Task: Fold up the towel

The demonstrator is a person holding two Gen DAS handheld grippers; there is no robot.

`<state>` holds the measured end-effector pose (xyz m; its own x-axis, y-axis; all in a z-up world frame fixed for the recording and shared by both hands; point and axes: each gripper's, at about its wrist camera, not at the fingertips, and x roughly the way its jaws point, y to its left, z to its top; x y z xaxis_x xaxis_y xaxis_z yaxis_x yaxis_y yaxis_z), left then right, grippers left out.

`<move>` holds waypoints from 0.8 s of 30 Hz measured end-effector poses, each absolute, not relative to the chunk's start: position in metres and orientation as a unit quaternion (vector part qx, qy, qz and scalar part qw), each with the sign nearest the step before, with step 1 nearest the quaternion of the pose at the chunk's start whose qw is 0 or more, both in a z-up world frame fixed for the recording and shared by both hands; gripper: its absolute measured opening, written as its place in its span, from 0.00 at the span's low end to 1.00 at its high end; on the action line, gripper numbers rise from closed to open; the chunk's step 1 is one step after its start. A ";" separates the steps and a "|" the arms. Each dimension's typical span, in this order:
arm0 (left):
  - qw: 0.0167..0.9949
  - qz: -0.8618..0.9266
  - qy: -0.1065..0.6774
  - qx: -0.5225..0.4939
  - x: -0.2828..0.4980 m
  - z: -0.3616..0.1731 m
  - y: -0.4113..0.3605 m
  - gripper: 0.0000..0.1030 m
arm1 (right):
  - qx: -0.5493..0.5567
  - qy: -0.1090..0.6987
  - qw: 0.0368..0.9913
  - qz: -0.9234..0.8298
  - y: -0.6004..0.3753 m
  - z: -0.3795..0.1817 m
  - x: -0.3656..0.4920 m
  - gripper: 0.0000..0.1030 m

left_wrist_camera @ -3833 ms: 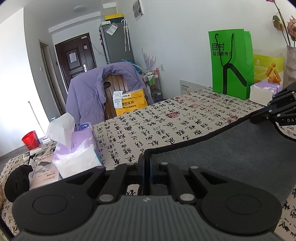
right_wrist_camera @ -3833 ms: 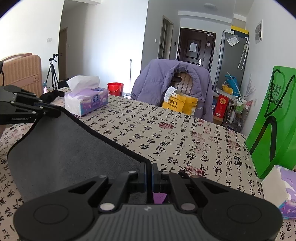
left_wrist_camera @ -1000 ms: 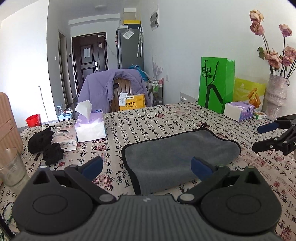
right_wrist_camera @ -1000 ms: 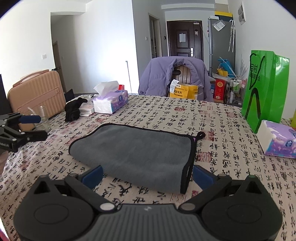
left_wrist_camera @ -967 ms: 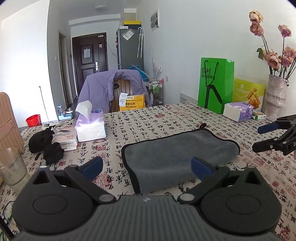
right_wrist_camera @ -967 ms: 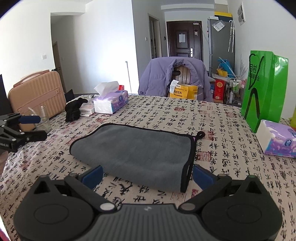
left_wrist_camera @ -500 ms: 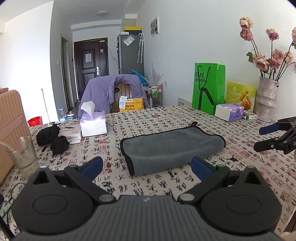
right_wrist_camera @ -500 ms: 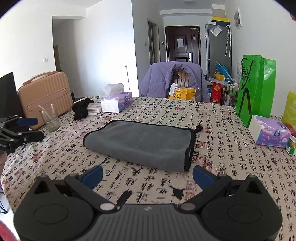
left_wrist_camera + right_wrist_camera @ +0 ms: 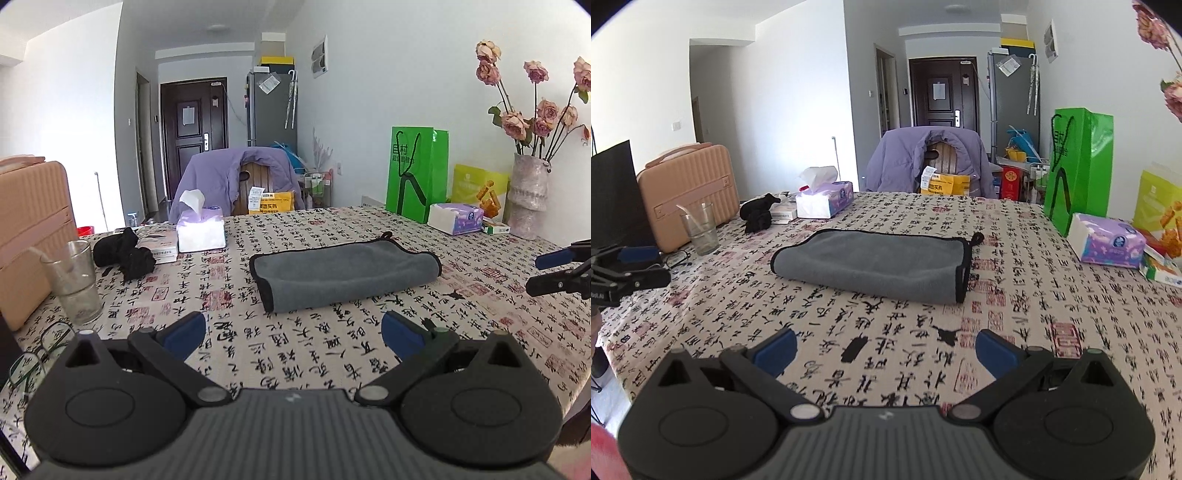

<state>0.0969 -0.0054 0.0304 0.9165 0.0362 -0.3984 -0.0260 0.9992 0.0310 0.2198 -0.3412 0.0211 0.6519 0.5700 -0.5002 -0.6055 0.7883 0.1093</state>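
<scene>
Tools first: left tool [image 9: 291, 330] spread wide, empty, held back over the near bench [image 9: 332, 354] edge; right tool [image 9: 884, 345] likewise spread, gripping nothing, also well short of the cloth. Towel [image 9: 875, 264] lies folded in a grey rectangle mid-bench, rounded fold toward the tools, black-trimmed edges stacked at one end, hanging loop poking out. Looks doubled over once, maybe more; layers hard to count. Judged: both tools sit clear because the fold is set. Glass [image 9: 74, 282], tissue box [image 9: 201, 234] well apart from it.
</scene>
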 end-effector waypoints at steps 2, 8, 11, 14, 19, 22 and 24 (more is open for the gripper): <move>0.980 0.017 0.199 0.009 0.089 0.029 -0.006 1.00 | -0.031 0.264 0.909 0.321 -0.345 0.019 0.214 1.00; 0.981 0.021 0.191 -0.006 0.072 0.023 -0.005 1.00 | -0.023 0.268 0.911 0.313 -0.356 0.012 0.199 1.00; 0.981 0.020 0.191 -0.010 0.065 0.020 -0.006 1.00 | -0.023 0.269 0.912 0.309 -0.360 0.009 0.192 1.00; 0.980 0.020 0.197 -0.016 0.062 0.015 -0.005 1.00 | -0.026 0.268 0.914 0.304 -0.363 0.007 0.185 1.00; 0.979 0.020 0.203 -0.021 0.057 0.010 -0.006 1.00 | -0.022 0.265 0.916 0.299 -0.367 0.006 0.178 1.00; 0.979 0.018 0.203 -0.024 0.055 0.008 -0.006 1.00 | -0.020 0.266 0.917 0.296 -0.370 0.004 0.175 1.00; 0.979 0.020 0.203 -0.024 0.054 0.007 -0.006 1.00 | -0.018 0.266 0.918 0.294 -0.373 0.003 0.174 1.00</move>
